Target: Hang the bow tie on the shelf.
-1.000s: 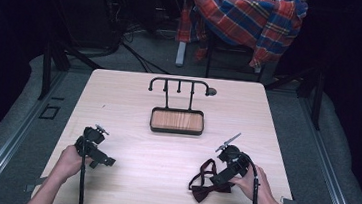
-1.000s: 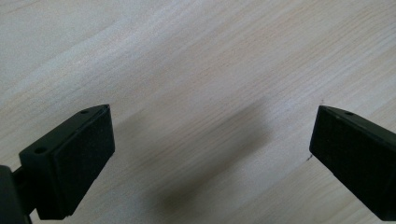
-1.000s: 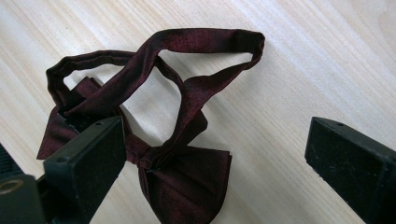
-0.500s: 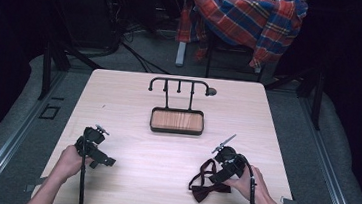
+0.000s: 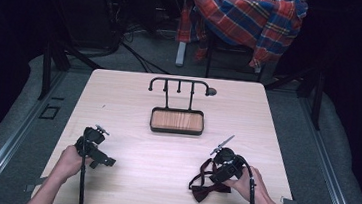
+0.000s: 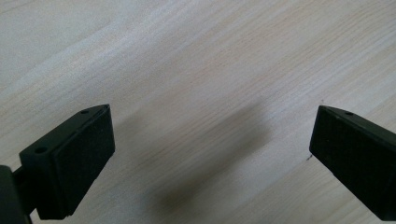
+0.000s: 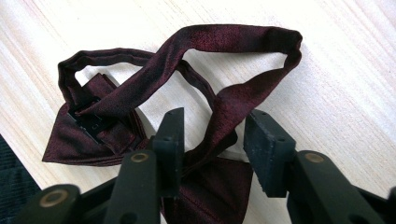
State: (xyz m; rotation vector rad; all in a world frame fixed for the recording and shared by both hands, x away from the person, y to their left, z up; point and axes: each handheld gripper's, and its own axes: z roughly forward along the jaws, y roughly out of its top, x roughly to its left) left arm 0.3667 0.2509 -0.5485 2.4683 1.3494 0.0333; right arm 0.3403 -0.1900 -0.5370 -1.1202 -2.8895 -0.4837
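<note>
Down at the near edge of the table (image 5: 126, 177), the person's hands are coming in from six o'clock, each one gripping a tool. At about five o'clock, the right hand (image 5: 247, 185) is holding the right gripper (image 7: 212, 140) tipped down over the bow tie (image 7: 205, 186), which is lying on the wood close to the front edge. Its jaws have just been closing and are now standing partly apart, with the dark red strap (image 7: 233, 105) running up between them. The left pad is sitting just beside the strap and the right pad is a little off it, so the pads are not yet pressing on the cloth. The rest of the strap is looping away toward twelve o'clock in that gripper's view, and one wing of the tie is spreading out toward nine o'clock.

At about seven o'clock, the left hand (image 5: 65, 163) is holding the left gripper (image 6: 210, 154) just above bare wood. Its jaws are standing wide apart, holding and touching nothing.

Farther on, near the table's middle, a tray (image 5: 176, 130) is sitting on the wood, and a black rack (image 5: 180, 83) is standing just behind it at twelve o'clock. Beyond the far edge, a plaid shirt (image 5: 247, 18) is hanging over a chair.
</note>
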